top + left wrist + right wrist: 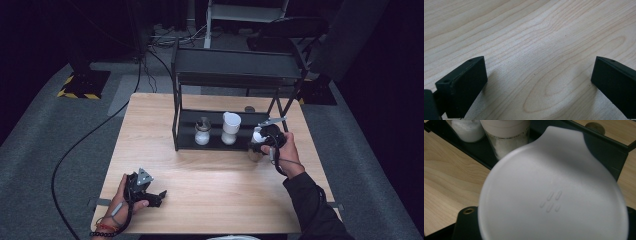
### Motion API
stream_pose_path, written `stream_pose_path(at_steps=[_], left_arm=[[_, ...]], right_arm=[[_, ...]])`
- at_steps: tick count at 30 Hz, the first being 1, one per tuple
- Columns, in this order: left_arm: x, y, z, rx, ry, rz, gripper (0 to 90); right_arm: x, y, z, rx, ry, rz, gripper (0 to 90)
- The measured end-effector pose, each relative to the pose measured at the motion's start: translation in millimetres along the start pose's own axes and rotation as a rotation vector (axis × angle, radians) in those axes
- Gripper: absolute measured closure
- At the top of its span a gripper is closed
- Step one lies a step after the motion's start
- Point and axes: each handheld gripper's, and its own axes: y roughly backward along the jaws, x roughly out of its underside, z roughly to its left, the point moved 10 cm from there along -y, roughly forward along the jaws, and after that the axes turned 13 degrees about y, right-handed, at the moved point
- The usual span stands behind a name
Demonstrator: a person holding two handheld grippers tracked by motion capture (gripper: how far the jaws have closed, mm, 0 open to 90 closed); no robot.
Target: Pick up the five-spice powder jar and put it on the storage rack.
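My right gripper point(262, 142) is shut on a glass jar point(255, 151) with a white lid point(554, 195), at the right front corner of the black rack point(235, 70). The jar looks to stand on or just above the table point(220, 190). In the right gripper view the lid sits close up between the two black jaws. On the rack's lower shelf stand a small jar of white powder point(202, 134) with a dark top and a taller jar point(230, 129) with a white flip lid. Near the table's front left, my left gripper point(152, 196) point(539, 80) rests open over bare wood.
The two-tier rack has a dark top shelf above the jars. A small round disc point(249, 108) lies on the table behind the rack. A black cable point(75, 145) runs across the grey floor at left. Chairs and a stand sit beyond the table.
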Motion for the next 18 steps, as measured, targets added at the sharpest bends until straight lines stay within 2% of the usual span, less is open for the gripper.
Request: stream_pose_path(at_steps=[8,18], left_arm=[[0.0,0.0,0.0,0.0,0.0,0.0,0.4],[0.0,0.0,0.1,0.0,0.0,0.0,0.4]], right_arm=[[-7.6,-3.0,-6.2,-0.001,-0.014,-0.001,30.2],[-15.7,-7.9,-13.7,0.02,-0.029,-0.005,30.2]])
